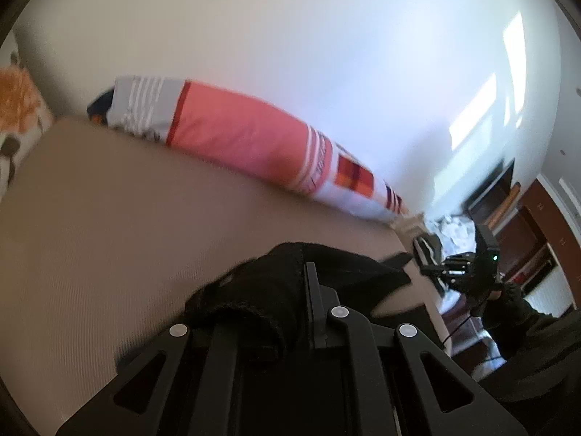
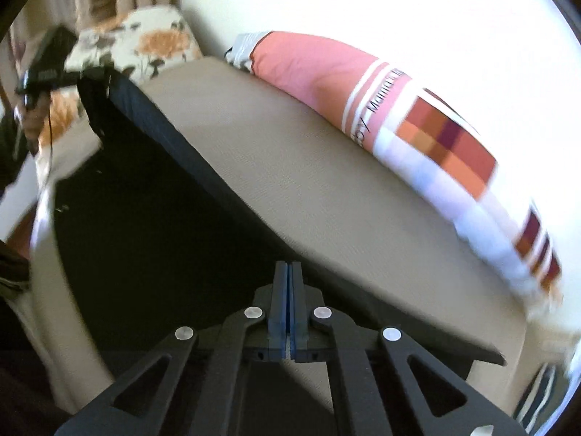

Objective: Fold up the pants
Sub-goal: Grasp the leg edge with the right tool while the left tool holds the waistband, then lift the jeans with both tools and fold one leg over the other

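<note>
The black pants [image 2: 145, 196] hang stretched in the air above a tan bed [image 2: 308, 181]. My left gripper [image 1: 308, 272] is shut on a bunched black edge of the pants [image 1: 250, 301], which covers its fingers. My right gripper [image 2: 289, 272] is shut, its blue pads pressed together on the thin edge of the pants at their right end. In the right wrist view the left gripper [image 2: 47, 69] shows far left, holding the pants' other end. In the left wrist view the right gripper [image 1: 472, 269] shows at the right.
A long pink, white and orange-checked pillow [image 2: 381, 109] lies along the white wall behind the bed. A floral cushion [image 2: 141, 43] sits at the bed's far left. Dark wooden furniture [image 1: 526, 225] stands at the right of the left wrist view.
</note>
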### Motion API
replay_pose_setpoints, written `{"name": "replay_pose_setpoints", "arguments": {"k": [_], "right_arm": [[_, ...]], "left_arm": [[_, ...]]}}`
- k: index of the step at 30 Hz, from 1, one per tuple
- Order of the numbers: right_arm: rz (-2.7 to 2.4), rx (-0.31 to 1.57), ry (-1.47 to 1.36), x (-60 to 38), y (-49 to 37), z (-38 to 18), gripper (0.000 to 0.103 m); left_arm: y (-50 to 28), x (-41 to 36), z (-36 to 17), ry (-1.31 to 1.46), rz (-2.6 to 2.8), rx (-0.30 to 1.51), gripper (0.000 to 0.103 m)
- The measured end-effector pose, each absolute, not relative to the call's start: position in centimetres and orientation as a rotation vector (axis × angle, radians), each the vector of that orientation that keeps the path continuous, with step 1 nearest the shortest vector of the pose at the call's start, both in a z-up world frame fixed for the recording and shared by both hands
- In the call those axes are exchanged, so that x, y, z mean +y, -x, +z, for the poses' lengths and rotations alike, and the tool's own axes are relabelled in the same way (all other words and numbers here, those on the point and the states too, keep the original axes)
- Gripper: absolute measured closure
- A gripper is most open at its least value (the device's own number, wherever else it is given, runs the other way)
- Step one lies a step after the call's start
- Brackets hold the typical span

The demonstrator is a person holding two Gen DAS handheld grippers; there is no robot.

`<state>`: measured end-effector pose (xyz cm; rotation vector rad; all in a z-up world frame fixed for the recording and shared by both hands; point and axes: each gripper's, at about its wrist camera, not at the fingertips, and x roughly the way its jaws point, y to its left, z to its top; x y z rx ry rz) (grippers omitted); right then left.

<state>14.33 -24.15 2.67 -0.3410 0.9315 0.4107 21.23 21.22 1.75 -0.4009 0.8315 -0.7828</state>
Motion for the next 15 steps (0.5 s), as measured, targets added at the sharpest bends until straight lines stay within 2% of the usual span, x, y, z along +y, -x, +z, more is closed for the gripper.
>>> {"name": "replay_pose_setpoints", "arguments": {"k": [4,5,7,8,9,15], "right_arm": [[0.374,0.965,0.298,-25.0,-12.3,1.1,0.103],[0.373,0.982,0.306,-24.9,-12.2,0.5,0.097],[0.379,1.008,0.302,-24.6,-12.8,-0.6,0.092],[0.372,1.001,0.310,-24.2,-13.3,-0.9,0.080],[0.384,1.002,0.325,-23.8,-13.5,-1.2,0.074],[0.377,0.954,0.512,-21.8,-15.2,-2.4,0.072]], "left_arm": [[-17.4,21.1,0.5,0.374,-0.797,0.867,0.092],[-16.7,21.1,0.4,0.382,-0.794,0.864,0.092],[-15.9,21.0,0.5,0.402,-0.787,0.856,0.092],[-15.7,21.0,0.7,0.410,-0.784,0.849,0.092],[-15.6,20.9,0.9,0.412,-0.775,0.840,0.092],[-15.9,20.7,2.2,0.413,-0.757,0.812,0.092]]}}
